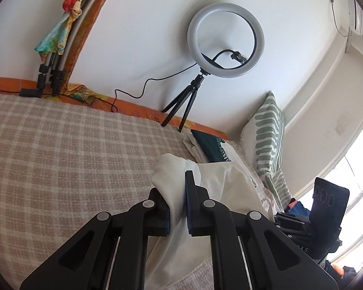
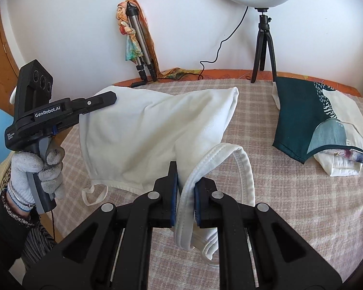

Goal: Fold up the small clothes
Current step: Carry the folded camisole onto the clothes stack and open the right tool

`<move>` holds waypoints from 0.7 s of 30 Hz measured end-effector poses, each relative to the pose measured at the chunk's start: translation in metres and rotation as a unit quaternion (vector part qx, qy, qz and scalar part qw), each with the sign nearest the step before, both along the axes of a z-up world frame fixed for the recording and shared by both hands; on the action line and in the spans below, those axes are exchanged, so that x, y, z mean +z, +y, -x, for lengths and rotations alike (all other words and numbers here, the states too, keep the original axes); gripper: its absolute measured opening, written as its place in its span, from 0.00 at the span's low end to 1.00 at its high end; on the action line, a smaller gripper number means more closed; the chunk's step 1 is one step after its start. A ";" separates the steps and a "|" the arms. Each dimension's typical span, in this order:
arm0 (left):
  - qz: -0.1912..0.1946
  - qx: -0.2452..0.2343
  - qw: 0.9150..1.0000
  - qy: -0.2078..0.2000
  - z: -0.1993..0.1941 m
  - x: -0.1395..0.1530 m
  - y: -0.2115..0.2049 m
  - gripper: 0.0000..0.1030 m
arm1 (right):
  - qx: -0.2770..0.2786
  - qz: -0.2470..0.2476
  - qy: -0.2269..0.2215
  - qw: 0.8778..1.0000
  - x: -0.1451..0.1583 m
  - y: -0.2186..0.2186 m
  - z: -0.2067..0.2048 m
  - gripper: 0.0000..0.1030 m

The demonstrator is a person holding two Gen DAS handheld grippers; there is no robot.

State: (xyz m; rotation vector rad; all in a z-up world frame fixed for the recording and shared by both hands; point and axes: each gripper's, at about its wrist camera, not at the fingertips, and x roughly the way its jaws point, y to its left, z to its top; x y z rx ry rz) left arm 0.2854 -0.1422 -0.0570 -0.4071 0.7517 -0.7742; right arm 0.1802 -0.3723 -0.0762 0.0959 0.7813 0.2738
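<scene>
The white garment (image 2: 157, 130) hangs spread above the checked bedcover (image 2: 302, 205), stretched between my two grippers. My right gripper (image 2: 185, 191) is clamped on its banded edge, my left gripper (image 1: 177, 198) on another edge. A folded pile (image 2: 326, 125) lies well apart, to the right.

My working surface is a bed (image 2: 290, 217) under a beige-and-white checked blanket (image 1: 72, 149); an orange patterned sheet (image 2: 232, 73) shows along the far edge by the wall; a white garment (image 2: 145, 133) lies partly on the blanket near the middle; to its right sits a pile of folded clothes (image 2: 312, 130), dark green piece uppermost, white pieces beneath; a ring light tripod (image 2: 265, 48) and a folded grey tripod (image 2: 142, 48) stand at the far edge; a green-striped pillow (image 1: 268, 135) leans at the bed's right end.
</scene>
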 end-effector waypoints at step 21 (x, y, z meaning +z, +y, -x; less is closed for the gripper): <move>0.024 -0.067 0.997 -0.016 -0.063 0.010 -0.219 0.07 | -0.134 0.102 -0.030 0.985 0.038 -0.196 -0.035 0.12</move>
